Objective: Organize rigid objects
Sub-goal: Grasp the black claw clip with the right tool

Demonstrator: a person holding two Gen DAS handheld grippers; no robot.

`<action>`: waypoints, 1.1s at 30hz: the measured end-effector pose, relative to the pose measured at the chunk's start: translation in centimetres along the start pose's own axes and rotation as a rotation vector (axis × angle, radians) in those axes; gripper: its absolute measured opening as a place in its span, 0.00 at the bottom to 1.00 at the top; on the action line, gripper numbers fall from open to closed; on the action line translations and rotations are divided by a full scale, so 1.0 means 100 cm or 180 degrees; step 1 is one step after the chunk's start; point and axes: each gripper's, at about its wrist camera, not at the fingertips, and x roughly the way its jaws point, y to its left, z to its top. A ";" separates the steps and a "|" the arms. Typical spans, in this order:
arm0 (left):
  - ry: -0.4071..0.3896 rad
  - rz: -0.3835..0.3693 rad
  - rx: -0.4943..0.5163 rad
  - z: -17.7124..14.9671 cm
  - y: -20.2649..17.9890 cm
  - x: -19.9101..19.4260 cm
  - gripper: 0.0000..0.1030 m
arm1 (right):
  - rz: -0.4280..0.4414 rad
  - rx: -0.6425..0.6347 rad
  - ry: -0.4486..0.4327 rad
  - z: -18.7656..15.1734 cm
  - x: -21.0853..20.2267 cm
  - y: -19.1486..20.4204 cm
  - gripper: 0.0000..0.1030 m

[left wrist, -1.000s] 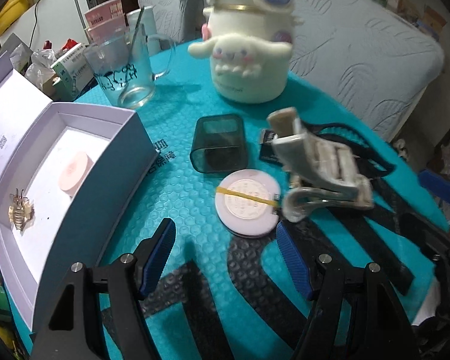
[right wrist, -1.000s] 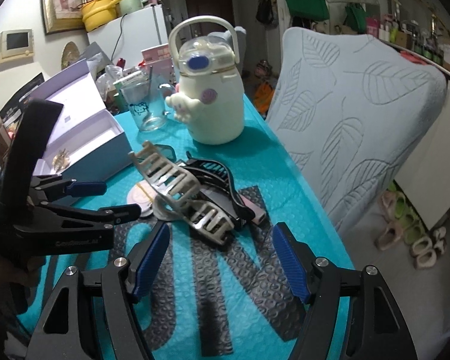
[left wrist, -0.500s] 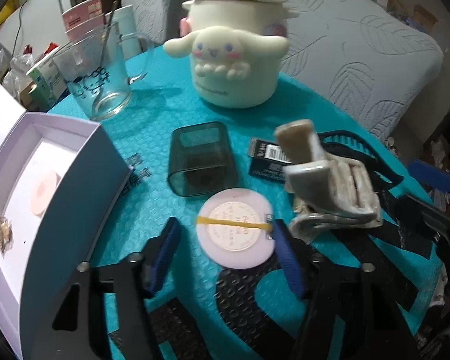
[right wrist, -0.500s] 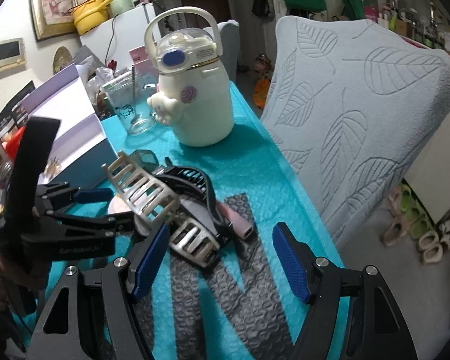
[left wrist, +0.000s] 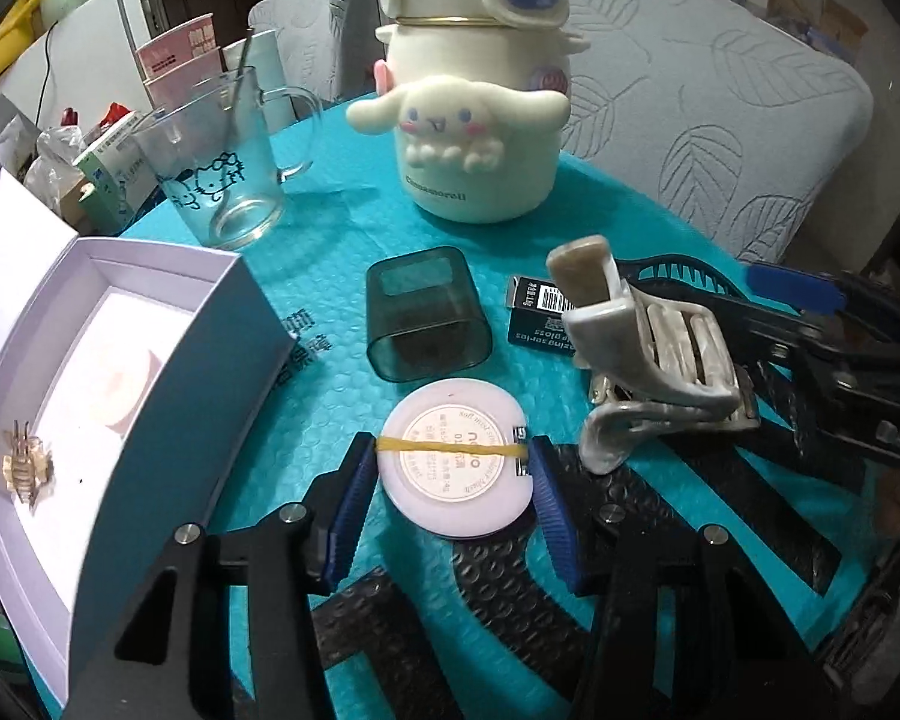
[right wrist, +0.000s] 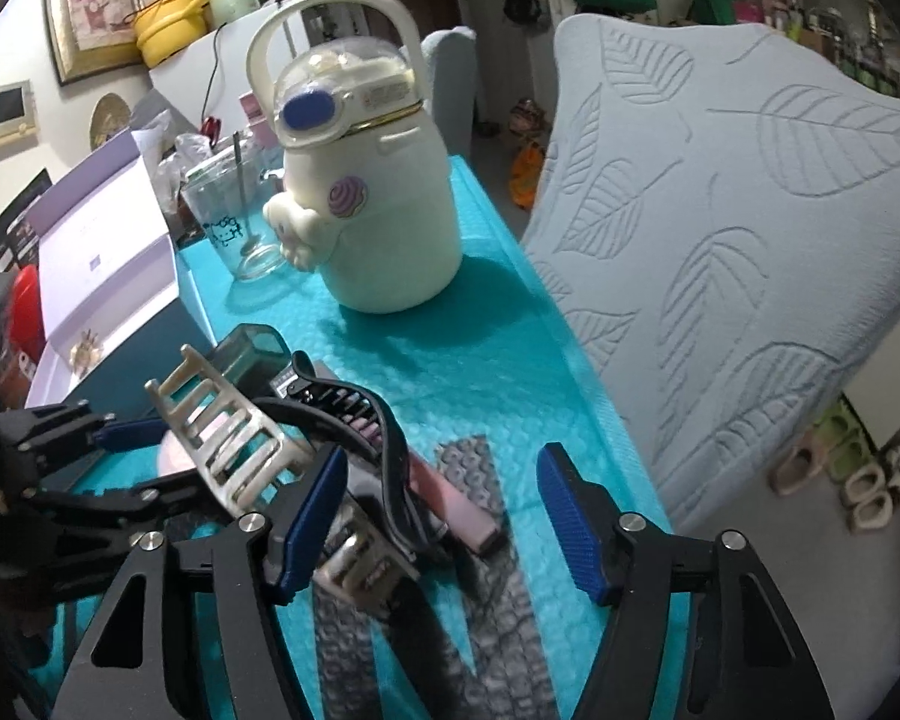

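Note:
A round white compact (left wrist: 456,420) with a yellow rubber band lies on the teal mat (left wrist: 330,228). My left gripper (left wrist: 450,480) is closing, and its blue pads (left wrist: 354,498) touch the compact's two sides. To its right a beige claw clip (left wrist: 660,360) rests against a black claw clip (right wrist: 354,420) and a pink tube (right wrist: 456,504). My right gripper (right wrist: 441,480) hovers over that pile, jaws closing but still apart and gripping nothing. A dark translucent case (left wrist: 426,312) and a small black barcode box (left wrist: 534,312) lie just beyond the compact.
An open white box (left wrist: 168,372) at the left holds a gold hair clip (left wrist: 27,468) and a pink disc (left wrist: 126,384). A cream cartoon-dog bottle (left wrist: 474,138) and a glass mug (left wrist: 222,180) stand at the back. A leaf-patterned chair (right wrist: 720,240) borders the table's right edge.
My left gripper came forward over the compact and its jaws narrowed onto it. My right gripper moved forward and down over the clip pile, its jaws slightly narrower.

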 end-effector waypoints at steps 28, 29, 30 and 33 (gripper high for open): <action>-0.0087 -0.0031 -0.0312 -0.024 0.018 -0.027 0.49 | -0.0039 -0.0018 -0.0240 -0.003 -0.030 0.020 0.15; -0.0093 -0.0021 -0.0317 -0.026 0.018 -0.031 0.49 | -0.0053 -0.0027 -0.0266 -0.005 -0.034 0.021 0.15; -0.0106 -0.0014 -0.0324 -0.028 0.018 -0.034 0.49 | -0.0063 -0.0035 -0.0282 -0.006 -0.037 0.023 0.15; -0.0149 -0.0005 -0.0335 -0.034 0.017 -0.045 0.49 | -0.0069 -0.0066 -0.0318 -0.011 -0.048 0.030 0.15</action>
